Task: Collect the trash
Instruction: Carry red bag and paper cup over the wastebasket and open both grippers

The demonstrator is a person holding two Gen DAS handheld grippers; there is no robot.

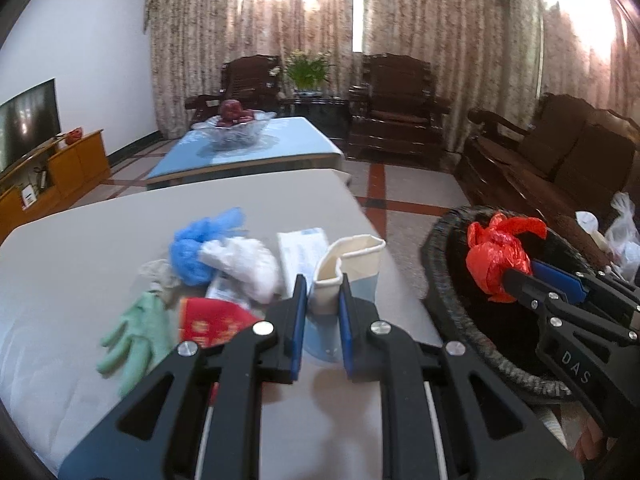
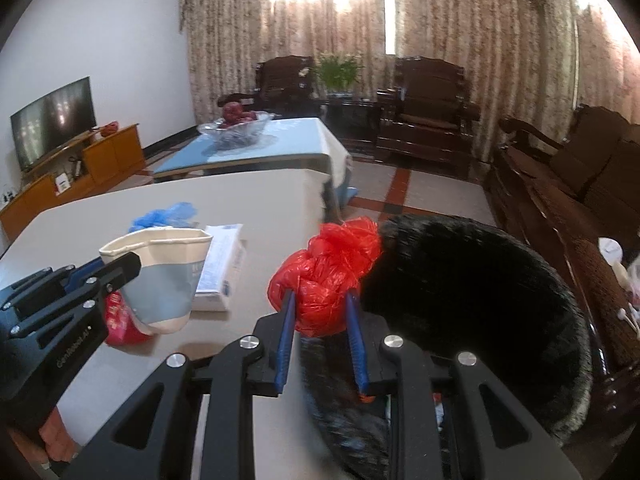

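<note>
Black and woven, the one bin sits just off the right edge of the pale counter, its mouth wide and dark, and it is the largest thing in play. The step in hand looks like the carry-and-drop: both pieces of trash are lifted and on the way to that bin.

The right tongs are pinching one crumpled red plastic bag, which hangs at the bin's near rim, over its opening as the left wrist view shows it. The left tongs are clamped on the dented rim of one paper cup, cream above and blue-grey below; it is held above the counter, short of the bin. Next, I judge, the right tongs need only spread to let the bag fall inside, while the left must travel right across the counter edge until the cup is over the opening before letting go.

Left on the counter, counted: one white packet with blue print, one white crumpled bag, one blue crumpled bag, one green glove, one red packet. A greyish scrap beside the blue bag is too blurred to name.
</note>
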